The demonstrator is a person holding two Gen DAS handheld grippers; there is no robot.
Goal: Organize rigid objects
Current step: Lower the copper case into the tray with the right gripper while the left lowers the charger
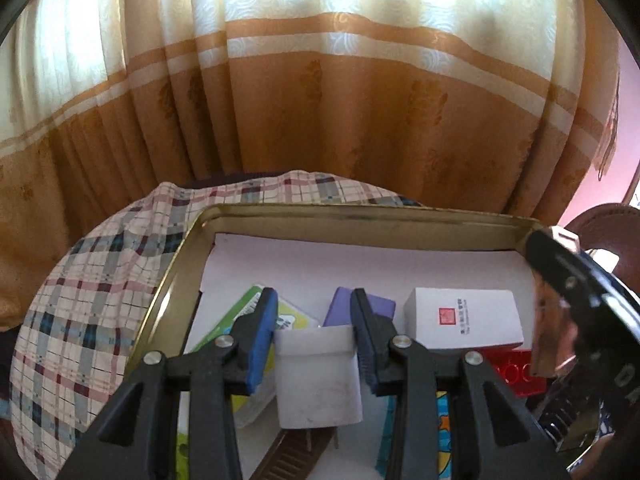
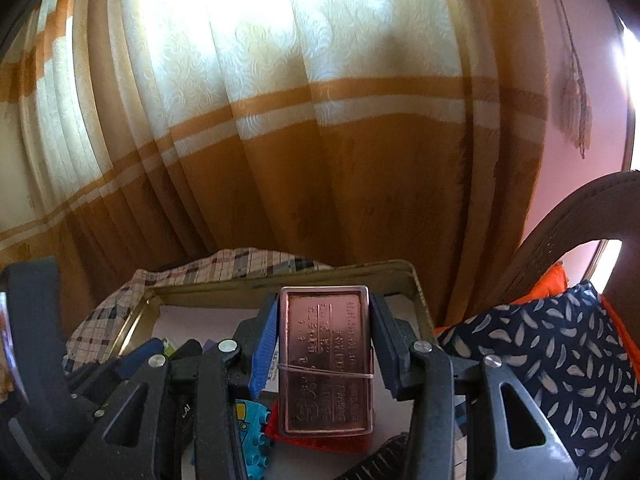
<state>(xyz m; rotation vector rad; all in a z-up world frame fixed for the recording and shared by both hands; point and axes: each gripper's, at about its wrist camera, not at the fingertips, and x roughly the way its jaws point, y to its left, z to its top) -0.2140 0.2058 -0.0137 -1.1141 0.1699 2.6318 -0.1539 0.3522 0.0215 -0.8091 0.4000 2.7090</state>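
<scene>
The left gripper [image 1: 316, 340] has its jaws clamped on a white block [image 1: 318, 376] above the tin tray [image 1: 360, 214]. The right gripper [image 2: 324, 344] has its jaws clamped on a copper tin [image 2: 326, 360], held over the tray's right side. Inside the tray lie a white box [image 1: 464, 316], a purple block [image 1: 340, 312], a green card [image 1: 244, 312] and a red brick [image 1: 516, 368]. The tray rests on plaid cloth [image 1: 88, 300].
</scene>
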